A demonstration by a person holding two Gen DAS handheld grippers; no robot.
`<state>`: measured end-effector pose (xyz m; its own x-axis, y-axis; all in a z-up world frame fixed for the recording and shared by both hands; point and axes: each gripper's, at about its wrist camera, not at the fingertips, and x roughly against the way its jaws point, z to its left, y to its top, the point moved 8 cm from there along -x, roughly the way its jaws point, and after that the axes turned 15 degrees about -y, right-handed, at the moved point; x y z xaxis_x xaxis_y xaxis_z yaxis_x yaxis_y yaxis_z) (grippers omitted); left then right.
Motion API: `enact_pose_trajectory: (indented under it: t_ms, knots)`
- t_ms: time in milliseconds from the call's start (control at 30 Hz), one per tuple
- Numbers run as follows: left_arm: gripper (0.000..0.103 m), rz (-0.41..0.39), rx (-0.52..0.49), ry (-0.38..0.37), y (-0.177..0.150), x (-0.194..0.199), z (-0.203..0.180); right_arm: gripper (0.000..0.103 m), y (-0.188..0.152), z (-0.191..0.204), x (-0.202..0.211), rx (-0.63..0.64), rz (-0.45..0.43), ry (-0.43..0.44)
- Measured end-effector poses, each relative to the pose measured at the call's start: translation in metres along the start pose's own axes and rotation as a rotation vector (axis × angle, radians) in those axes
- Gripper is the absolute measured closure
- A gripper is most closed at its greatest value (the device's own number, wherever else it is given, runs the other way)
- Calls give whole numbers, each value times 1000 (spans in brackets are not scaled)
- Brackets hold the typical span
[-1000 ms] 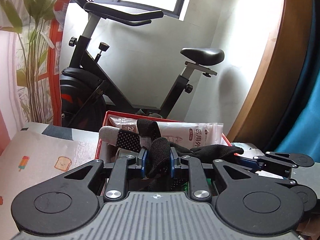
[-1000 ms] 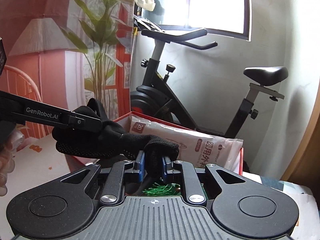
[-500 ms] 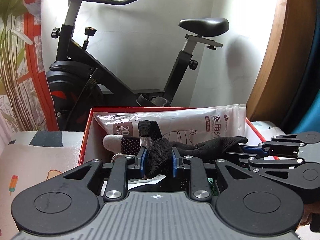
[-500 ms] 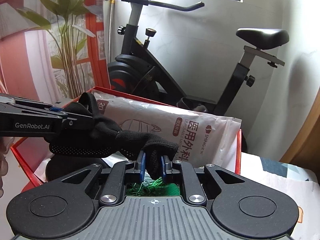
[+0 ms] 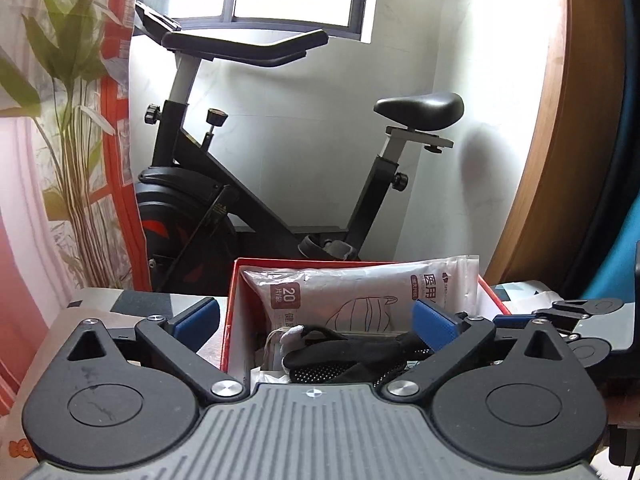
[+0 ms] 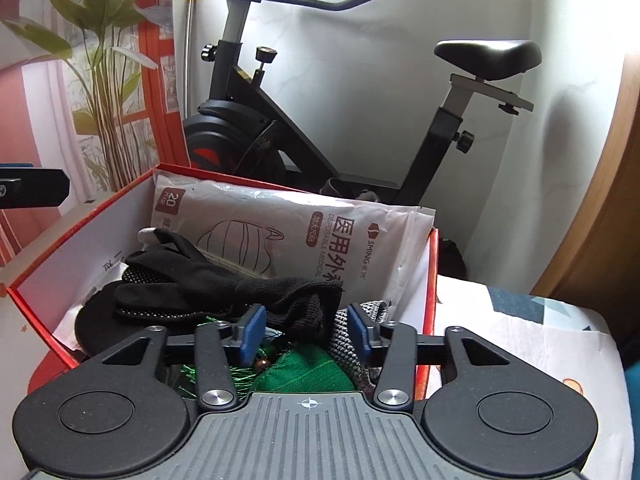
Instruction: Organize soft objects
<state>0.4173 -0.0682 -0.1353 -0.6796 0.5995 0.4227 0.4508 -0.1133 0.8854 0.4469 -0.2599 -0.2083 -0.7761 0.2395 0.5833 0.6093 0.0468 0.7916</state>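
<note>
Left gripper (image 5: 316,322): jaws spread wide, nothing between the blue pads; it hovers at the near left edge of the red box (image 5: 228,320)
Right gripper (image 6: 306,332): jaws apart as well, holding nothing; the cuff end of the glove lies between its pads, and I cannot tell if a pad touches the knit
Black glove (image 6: 208,284): it lies inside the red box, on top of the other contents, in front of the white mask packet (image 6: 304,224) that leans on the far wall
Long axis: in the right wrist view it runs from the cuff near the right gripper to the fingers at the far left of the box, so crosswise to the left gripper's view
Nearer tool: the right one, I judge, since the cuff is just ahead of its pads
Other soft things: a grey knit piece (image 6: 352,336) and a green cloth (image 6: 308,372) lie under the right gripper, still in the box
Judgement: the glove seems already placed; the next pick is probably elsewhere
</note>
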Motion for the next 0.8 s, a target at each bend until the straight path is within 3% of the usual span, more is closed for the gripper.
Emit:
enact_pose_trajectory:
  t_ms: [167, 233, 300, 533, 667, 800]
  knots:
    - [0, -5, -53, 32, 6, 33, -18, 29, 7, -7, 34, -71, -11, 21]
    - [0, -18, -55, 21, 9, 49, -24, 10, 10, -10, 51, -109, -21, 36]
    - [0, -28, -52, 25, 12, 65, -29, 1, 14, -13, 72, -148, -43, 48]
    - [0, -88, -46, 16, 16, 129, -54, 0, 19, -22, 153, -202, -111, 55]
    - [0, -154, -68, 95, 17, 171, -68, 0, 21, -29, 210, -229, -181, 45]
    - [0, -158, -113, 180, 15, 206, -91, 0, 21, -34, 266, -242, -238, 30]
